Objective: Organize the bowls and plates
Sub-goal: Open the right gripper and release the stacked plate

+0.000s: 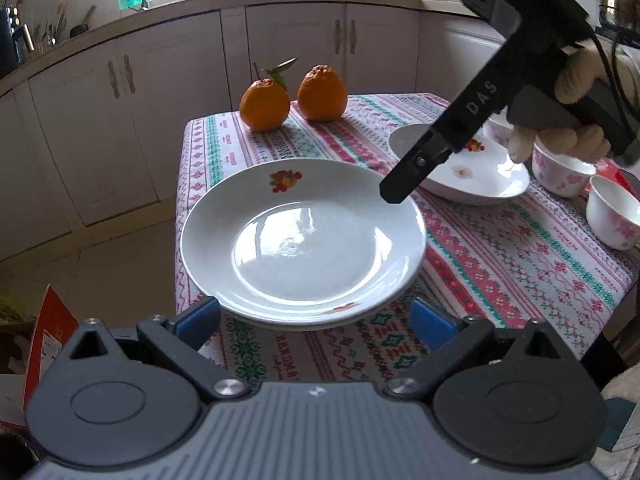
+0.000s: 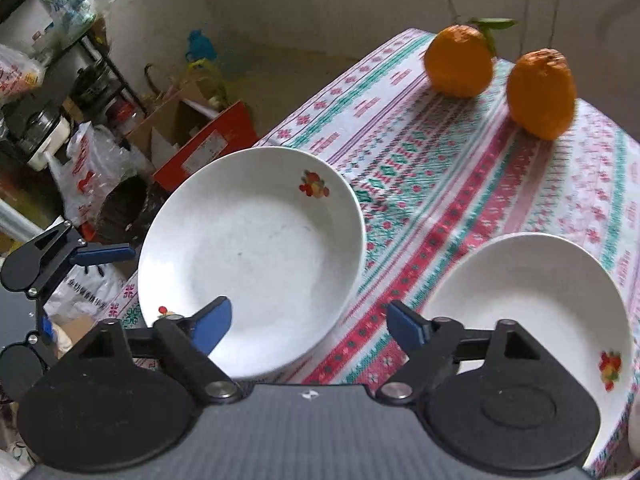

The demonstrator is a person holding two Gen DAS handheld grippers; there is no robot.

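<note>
Right tongs spread wide, nothing between the blue pads, hanging just above the near rim of the stacked plates. From the left wrist view that stack looks to be two plates, the upper one nested in the lower, sitting right at the corner of the worktop with its rim poking out past the edge. That's the worry: a nudge from either tool on that overhanging side could tip the pile off onto the floor.

Left tongs are spread too, pads either side of the stack's near rim, not touching as far as I can tell. Closing on both rims at once could lift the pair crooked.

Off to the right tongs' right lies another plate; beyond it, near the gloved hand, two flowered bowls. A sweeping arm could clip those. The oranges beyond could roll if the cloth gets dragged.
</note>
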